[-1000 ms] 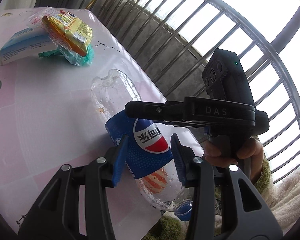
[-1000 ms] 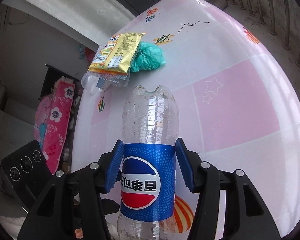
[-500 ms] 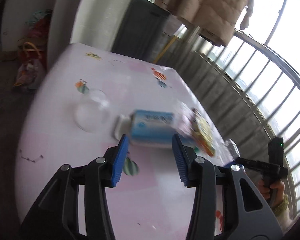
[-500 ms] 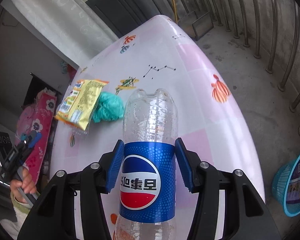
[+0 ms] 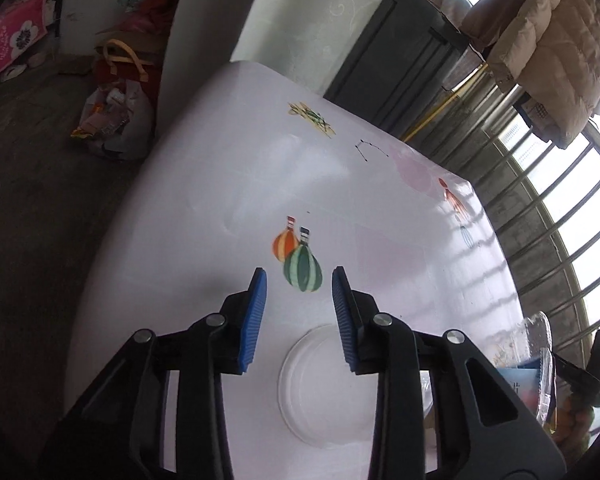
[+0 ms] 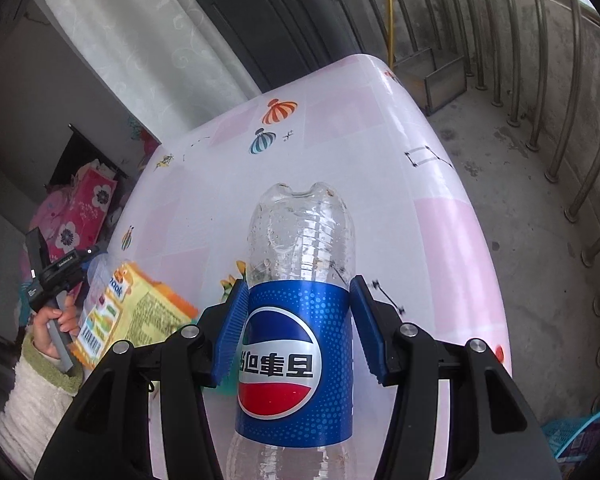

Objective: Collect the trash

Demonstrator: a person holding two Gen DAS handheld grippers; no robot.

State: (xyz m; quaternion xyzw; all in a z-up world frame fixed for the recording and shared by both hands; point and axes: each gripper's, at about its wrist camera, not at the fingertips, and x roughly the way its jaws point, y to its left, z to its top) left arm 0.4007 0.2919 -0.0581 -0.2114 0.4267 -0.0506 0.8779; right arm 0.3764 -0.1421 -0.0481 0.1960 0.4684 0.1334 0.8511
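My right gripper [image 6: 296, 320] is clamped on the clear plastic Pepsi bottle [image 6: 300, 300], both blue pads pressed against the blue label, the bottle's base pointing away from me and its body held above the table [image 6: 440, 240]. Just to the left of that gripper I see a yellow snack packet [image 6: 136, 312] lying on the tabletop, and past it the person's left hand [image 6: 52, 324] wrapped around the handle of the other tool. Off the table's near right corner, down on the concrete floor, the edge of a blue mesh basket [image 6: 580, 432] shows. My left gripper [image 5: 299, 312] is spread wide with nothing between its pads, hovering over a clear round plastic lid [image 5: 320, 384] that lies flat on the white and pink tablecloth [image 5: 260, 180], just short of the printed green and orange balloons [image 5: 298, 256]. At the far right edge of that view I can make out crumpled clear packaging [image 5: 540, 344], partly cut off. Beyond the table, bags [image 5: 116, 108] are piled on the floor by the wall, and a beige quilted coat [image 5: 552, 40] hangs by the window bars.
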